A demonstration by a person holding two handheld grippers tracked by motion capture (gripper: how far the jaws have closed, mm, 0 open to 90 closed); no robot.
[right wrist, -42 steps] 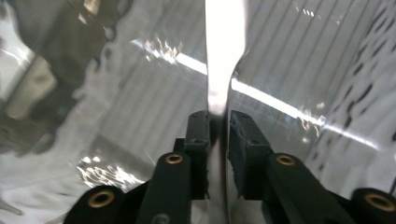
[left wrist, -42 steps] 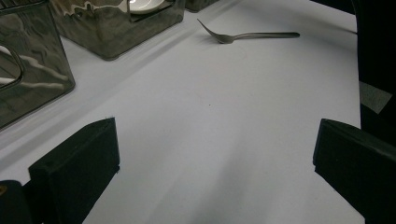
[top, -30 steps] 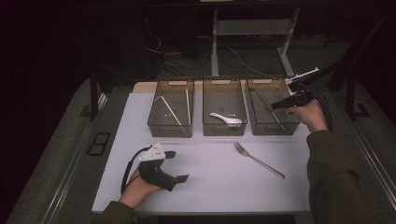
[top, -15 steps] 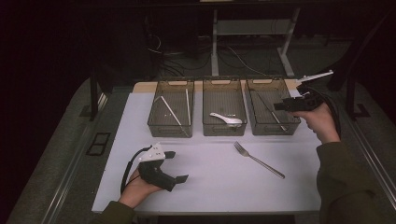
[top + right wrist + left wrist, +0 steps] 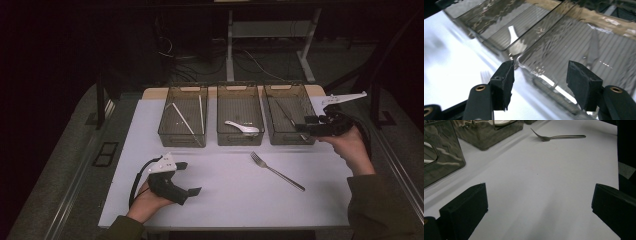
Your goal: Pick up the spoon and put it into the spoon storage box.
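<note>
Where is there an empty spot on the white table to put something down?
The widest bare patch lies between the left gripper and the fork, in front of the three bins. Another strip runs left of the left bin. The back row is crowded: the left, middle bin and right bin stand close together, with the right gripper there.

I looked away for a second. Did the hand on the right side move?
Yes. The right gripper slid off the right bin toward the table's right edge, its empty jaws just opening. The fork stayed put.
</note>
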